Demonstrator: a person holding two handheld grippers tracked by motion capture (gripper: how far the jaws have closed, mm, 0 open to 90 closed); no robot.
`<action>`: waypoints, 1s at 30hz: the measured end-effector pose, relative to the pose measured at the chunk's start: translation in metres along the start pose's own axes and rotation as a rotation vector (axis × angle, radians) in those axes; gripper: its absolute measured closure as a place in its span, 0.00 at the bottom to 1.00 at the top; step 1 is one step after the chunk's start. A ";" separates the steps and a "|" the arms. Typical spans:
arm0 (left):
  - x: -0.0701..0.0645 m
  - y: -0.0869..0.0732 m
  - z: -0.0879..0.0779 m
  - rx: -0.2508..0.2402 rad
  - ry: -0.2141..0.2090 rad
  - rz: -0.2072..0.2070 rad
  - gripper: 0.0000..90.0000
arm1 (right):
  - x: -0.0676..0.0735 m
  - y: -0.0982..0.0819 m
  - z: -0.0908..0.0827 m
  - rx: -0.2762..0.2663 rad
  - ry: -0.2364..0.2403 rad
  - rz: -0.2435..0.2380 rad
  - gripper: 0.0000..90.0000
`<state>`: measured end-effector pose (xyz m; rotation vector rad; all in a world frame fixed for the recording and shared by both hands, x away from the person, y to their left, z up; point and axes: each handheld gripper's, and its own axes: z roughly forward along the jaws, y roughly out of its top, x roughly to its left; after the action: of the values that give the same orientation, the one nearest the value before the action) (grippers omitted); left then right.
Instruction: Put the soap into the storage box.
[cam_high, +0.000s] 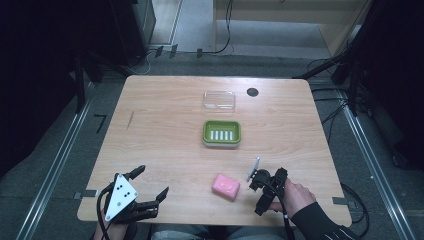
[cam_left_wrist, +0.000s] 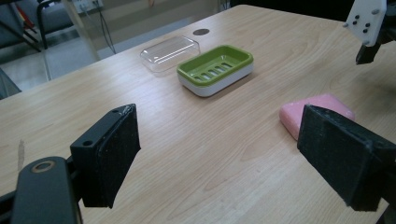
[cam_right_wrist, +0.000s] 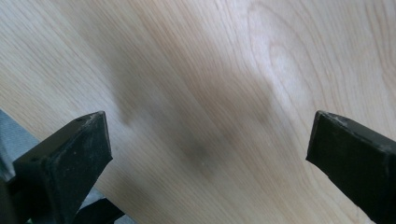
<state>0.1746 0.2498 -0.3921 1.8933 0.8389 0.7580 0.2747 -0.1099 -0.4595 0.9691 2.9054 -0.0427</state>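
Note:
A pink bar of soap (cam_high: 226, 186) (cam_left_wrist: 317, 109) lies on the wooden table near its front edge. Behind it stands a green soap dish (cam_high: 222, 133) (cam_left_wrist: 215, 69) with a slotted floor, and a clear plastic lid (cam_high: 219, 100) (cam_left_wrist: 170, 52) lies farther back. My left gripper (cam_high: 152, 181) (cam_left_wrist: 219, 154) is open at the front left, pointing toward the soap, with nothing between its jaws. My right gripper (cam_high: 270, 191) (cam_right_wrist: 210, 149) is open just right of the soap, jaws wide and pointing down at bare wood. Its white plate (cam_left_wrist: 366, 21) appears in the left gripper view.
The table (cam_high: 165, 125) has a round black cable hole (cam_high: 252, 92) (cam_left_wrist: 201, 31) at the back, right of the lid. Its front edge runs close under both grippers. Cables and dark stands surround the table on the floor.

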 end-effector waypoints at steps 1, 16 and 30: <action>0.000 0.000 0.000 -0.001 0.000 0.000 0.15 | 0.001 0.001 0.000 -0.001 -0.001 -0.004 0.00; 0.000 0.000 0.000 0.003 -0.001 0.002 0.15 | 0.009 0.019 -0.004 -0.020 0.002 -0.043 0.00; 0.000 0.000 0.000 0.001 0.000 0.001 0.15 | 0.017 0.040 -0.007 -0.044 0.024 -0.085 0.00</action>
<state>0.1747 0.2501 -0.3923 1.8948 0.8383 0.7585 0.2846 -0.0667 -0.4536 0.8454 2.9543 0.0271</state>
